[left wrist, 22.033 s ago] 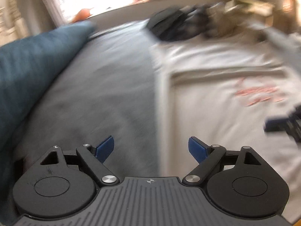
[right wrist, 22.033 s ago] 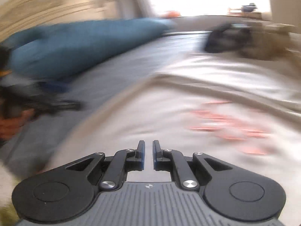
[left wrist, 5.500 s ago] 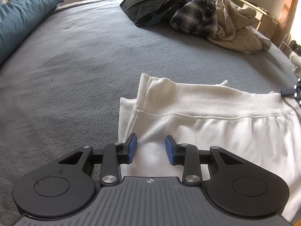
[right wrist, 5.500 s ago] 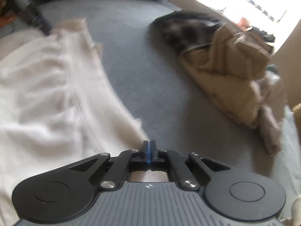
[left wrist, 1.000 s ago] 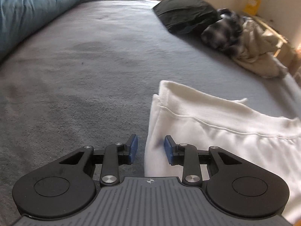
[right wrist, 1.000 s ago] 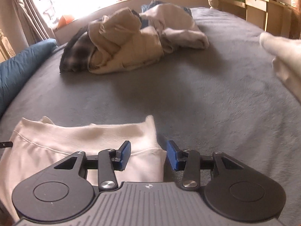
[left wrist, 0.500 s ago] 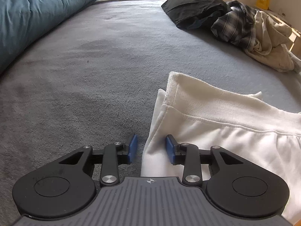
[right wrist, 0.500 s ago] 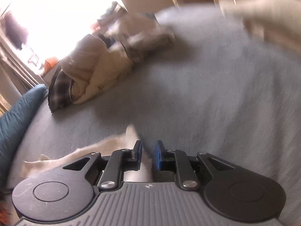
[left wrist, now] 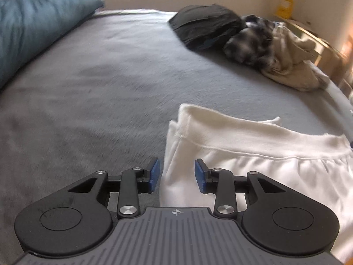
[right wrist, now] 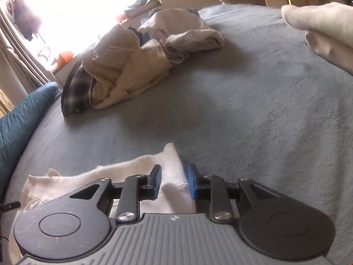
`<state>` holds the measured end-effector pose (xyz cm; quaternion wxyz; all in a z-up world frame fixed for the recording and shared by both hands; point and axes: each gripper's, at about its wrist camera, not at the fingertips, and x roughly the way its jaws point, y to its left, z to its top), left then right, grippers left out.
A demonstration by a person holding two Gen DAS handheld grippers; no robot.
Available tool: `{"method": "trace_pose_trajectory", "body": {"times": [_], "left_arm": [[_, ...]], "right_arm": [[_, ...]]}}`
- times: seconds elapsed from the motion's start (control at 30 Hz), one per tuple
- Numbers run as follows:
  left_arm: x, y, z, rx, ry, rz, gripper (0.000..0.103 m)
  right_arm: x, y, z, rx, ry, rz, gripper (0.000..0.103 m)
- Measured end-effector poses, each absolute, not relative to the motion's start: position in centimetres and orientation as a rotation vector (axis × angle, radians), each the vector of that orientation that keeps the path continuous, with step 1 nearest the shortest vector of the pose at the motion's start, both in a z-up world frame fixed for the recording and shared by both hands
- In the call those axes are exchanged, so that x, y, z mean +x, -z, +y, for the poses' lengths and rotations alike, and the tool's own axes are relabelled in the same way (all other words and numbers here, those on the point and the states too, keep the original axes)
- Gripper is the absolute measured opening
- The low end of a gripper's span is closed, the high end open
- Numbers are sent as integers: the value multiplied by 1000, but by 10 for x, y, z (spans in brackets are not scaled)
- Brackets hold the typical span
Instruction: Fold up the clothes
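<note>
Straddling opposite corners of the white garment (left wrist: 253, 154) on the grey bed (left wrist: 99, 88), both tools sit mid-fold: left tool (left wrist: 176, 175) gaping, unclamped over its edge; right tool (right wrist: 173, 182) opening around the hem corner. Next, I reckon, both must pinch before lifting.

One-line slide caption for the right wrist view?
Right gripper jaws opening around a corner of the white garment on the grey bedspread, unfolded clothes pile beyond.
</note>
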<state>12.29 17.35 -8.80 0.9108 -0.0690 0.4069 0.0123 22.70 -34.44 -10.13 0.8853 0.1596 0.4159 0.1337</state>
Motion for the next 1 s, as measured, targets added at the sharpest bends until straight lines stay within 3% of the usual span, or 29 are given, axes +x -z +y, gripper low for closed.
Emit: {"method": "trace_pose_trajectory", "body": {"times": [0.13,0.23,0.4,0.5,0.57,1.0], "left_arm": [[141,93,170,-131,-7,807,34],[151,96,168,-115,-2,789,25],[159,100,166,-103,-8,794,18],[158,100,165,-90,-19,789,12],[156,100,162,-68,-23,775,10],[141,88,165,-66,-74,698,9]], "right_arm": [[231,104,-346,374,-262,882,27],[232,105,-348,409,-250,895,27],[233,103,-344,379,-245,894,27],[231,102,-336,315,-261,872,19],[230,101,-329,265,-265,858,8],[222,93,-331,268,-261,735,3]]}}
